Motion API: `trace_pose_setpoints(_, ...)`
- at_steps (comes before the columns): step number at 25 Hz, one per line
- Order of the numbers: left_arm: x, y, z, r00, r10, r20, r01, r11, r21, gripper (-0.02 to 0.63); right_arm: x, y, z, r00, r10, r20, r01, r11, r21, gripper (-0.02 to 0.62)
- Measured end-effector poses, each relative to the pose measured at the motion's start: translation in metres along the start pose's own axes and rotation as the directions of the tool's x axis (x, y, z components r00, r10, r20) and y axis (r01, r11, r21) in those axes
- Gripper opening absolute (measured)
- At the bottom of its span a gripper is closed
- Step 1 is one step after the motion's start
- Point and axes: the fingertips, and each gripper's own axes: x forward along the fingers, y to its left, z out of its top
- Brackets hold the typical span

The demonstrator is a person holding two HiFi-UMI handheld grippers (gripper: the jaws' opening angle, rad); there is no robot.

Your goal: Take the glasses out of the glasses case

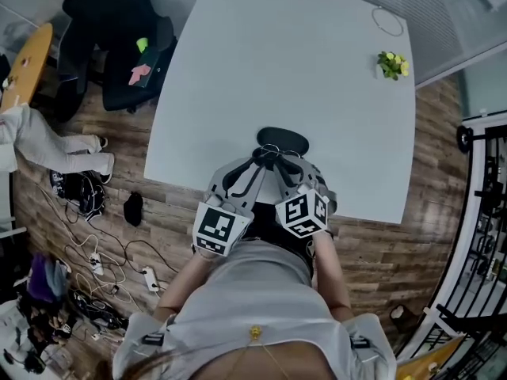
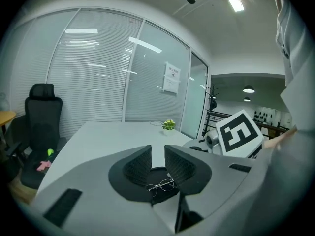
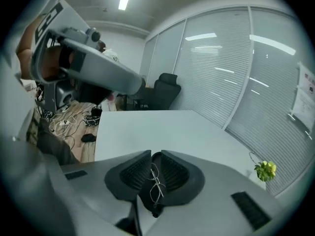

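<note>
A black oval glasses case (image 1: 285, 138) lies near the front edge of the white table (image 1: 277, 62). Thin wire-framed glasses (image 1: 272, 148) sit at the case's near side. Both grippers meet there. In the right gripper view the glasses (image 3: 155, 181) run edge-on along the narrow gap of my right gripper (image 3: 155, 154), which is shut on them above the case (image 3: 147, 200). In the left gripper view my left gripper (image 2: 158, 151) stands slightly open, and I see the glasses (image 2: 161, 185) from the front, low between its jaws, over the dark case (image 2: 156, 173). Seen from the head, the left gripper (image 1: 265, 158) is beside the right gripper (image 1: 279, 161).
A small potted plant (image 1: 391, 65) and a thin wire ring (image 1: 387, 20) sit at the table's far right corner. A black office chair (image 1: 119, 46) stands at the left side. Cables and a power strip (image 1: 95, 252) lie on the wooden floor to the left.
</note>
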Motion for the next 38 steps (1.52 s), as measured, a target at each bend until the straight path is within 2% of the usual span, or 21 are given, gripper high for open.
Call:
trace_pose_setpoints(7,0.0,0.014,-0.006,0.999,-0.012,-0.035,0.012,1.0,-0.004,0.084,0.043,0.003,-0.046,0.988,0.04,-0.152,-0.046,0.998,-0.041,0.081)
trace_pose_setpoints(10,-0.002,0.022,-0.007,0.999,-0.012,-0.046,0.011,1.0,-0.015,0.084,0.055,0.006,-0.066,0.974,0.056,-0.221,-0.069,0.996,-0.05,0.095)
trace_pose_setpoints(19,-0.008,0.042,-0.022,0.997,0.006,-0.082,-0.01,0.999,-0.049,0.084,0.088,0.013,-0.102,0.934,0.084,-0.347,-0.128,0.986,-0.108,0.098)
trace_pose_setpoints(25,-0.011,0.045,-0.028,0.995,0.006,-0.096,-0.012,0.998,-0.061,0.084,0.098,0.011,-0.112,0.924,0.066,-0.376,-0.122,0.984,-0.127,0.095)
trace_pose_setpoints(29,-0.012,0.048,-0.03,0.995,0.002,-0.095,-0.008,0.998,-0.06,0.084,0.104,0.012,-0.112,0.923,0.061,-0.38,-0.132,0.978,-0.162,0.063)
trace_pose_setpoints(38,-0.009,0.046,-0.027,0.996,-0.026,-0.089,0.021,0.999,-0.047,0.084,0.093,0.006,-0.089,0.944,0.041,-0.327,-0.103,0.979,-0.176,0.054)
